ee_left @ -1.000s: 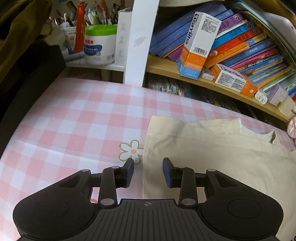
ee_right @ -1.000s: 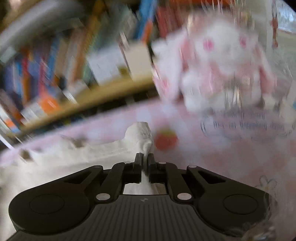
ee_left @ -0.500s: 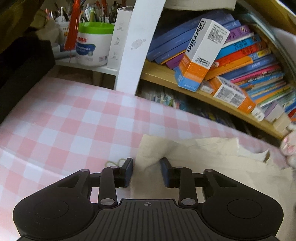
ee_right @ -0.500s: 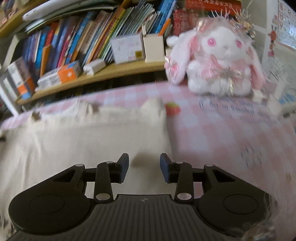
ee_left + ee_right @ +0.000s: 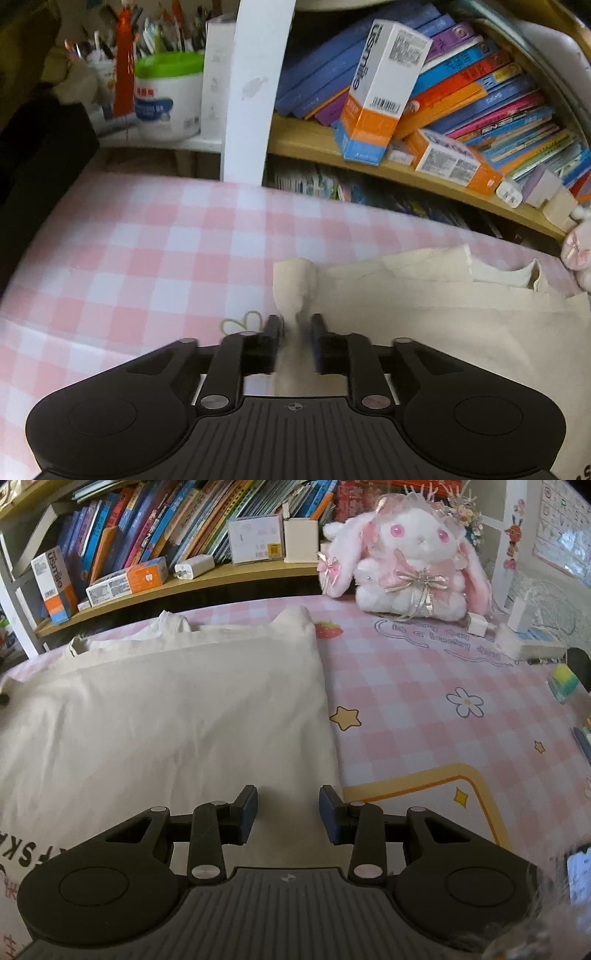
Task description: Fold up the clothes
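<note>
A cream T-shirt (image 5: 166, 720) lies flat on the pink checked tablecloth (image 5: 424, 720), with its sleeves folded in and its collar toward the bookshelf. In the left wrist view, my left gripper (image 5: 295, 328) is shut on the shirt's (image 5: 443, 332) left edge. A fold of fabric stands up between the fingers. My right gripper (image 5: 288, 808) stands open over the shirt's right edge near the front, with nothing between its fingers.
A pink and white plush rabbit (image 5: 413, 554) sits at the back right, with a power strip (image 5: 528, 646) beside it. A bookshelf (image 5: 406, 170) with books and boxes runs along the back. A green-lidded tub (image 5: 168, 99) stands at the back left. A phone (image 5: 578, 878) lies at the right edge.
My right gripper let go of the shirt's far corner, opened and drew back to the near right edge. My left gripper moved onto the left edge and shut on it.
</note>
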Demonstrator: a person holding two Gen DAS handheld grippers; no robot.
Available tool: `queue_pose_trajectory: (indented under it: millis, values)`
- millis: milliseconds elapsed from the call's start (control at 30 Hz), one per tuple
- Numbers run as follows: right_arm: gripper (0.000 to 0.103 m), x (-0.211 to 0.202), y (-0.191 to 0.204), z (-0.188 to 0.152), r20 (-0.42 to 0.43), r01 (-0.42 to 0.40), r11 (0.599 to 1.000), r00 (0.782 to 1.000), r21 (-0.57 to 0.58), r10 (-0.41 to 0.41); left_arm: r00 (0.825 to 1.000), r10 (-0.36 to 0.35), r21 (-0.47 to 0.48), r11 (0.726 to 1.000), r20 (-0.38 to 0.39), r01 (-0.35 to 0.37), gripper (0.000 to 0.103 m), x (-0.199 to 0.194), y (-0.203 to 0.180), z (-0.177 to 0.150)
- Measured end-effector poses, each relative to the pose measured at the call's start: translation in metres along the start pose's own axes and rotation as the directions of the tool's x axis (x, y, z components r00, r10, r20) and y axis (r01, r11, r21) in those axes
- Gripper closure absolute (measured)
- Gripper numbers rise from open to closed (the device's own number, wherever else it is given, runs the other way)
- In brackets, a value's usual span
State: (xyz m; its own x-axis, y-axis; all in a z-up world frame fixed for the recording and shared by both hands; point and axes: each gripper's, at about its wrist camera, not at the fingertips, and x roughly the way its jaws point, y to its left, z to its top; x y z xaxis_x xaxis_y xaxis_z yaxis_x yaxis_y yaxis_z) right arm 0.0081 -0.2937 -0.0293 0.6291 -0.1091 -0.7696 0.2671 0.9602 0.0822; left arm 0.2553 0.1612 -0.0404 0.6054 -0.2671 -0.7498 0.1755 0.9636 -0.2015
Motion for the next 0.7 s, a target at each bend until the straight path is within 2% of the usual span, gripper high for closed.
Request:
queue_pose_trajectory:
  millis: [33, 167, 233, 300, 467, 700]
  values:
    - [0.068, -0.002, 0.0, -0.004, -0.003, 0.004, 1.0, 1.0, 0.001, -0.004, 1.0, -0.005, -0.002, 1.0, 0.017, 0.005, 0.068, -0.007, 0.001, -0.002]
    - [0.067, -0.016, 0.002, -0.014, -0.002, 0.016, 1.0, 1.0, 0.013, -0.016, 0.998, -0.05, 0.031, 0.998, 0.041, 0.049, 0.066, -0.041, -0.003, -0.027]
    - [0.066, -0.022, 0.002, -0.021, -0.004, 0.023, 0.999, 1.0, 0.027, -0.023, 0.996, -0.075, 0.053, 0.996, 0.048, 0.073, 0.054, -0.058, -0.006, -0.042]
    - [0.065, -0.029, 0.001, -0.028, -0.005, 0.027, 0.998, 1.0, 0.049, -0.027, 0.994, -0.097, 0.073, 0.993, 0.044, 0.094, 0.051, -0.076, -0.009, -0.061]
    - [0.062, -0.034, 0.003, -0.043, -0.025, 0.036, 0.997, 0.999, 0.07, -0.034, 0.998, -0.07, 0.106, 0.992, 0.0, 0.07, 0.045, -0.104, -0.01, -0.111]
    - [0.062, -0.032, 0.006, -0.046, -0.04, 0.031, 0.998, 0.999, 0.058, -0.029, 0.999, -0.034, -0.027, 0.999, -0.031, 0.034, 0.043, -0.122, 0.0, -0.152]
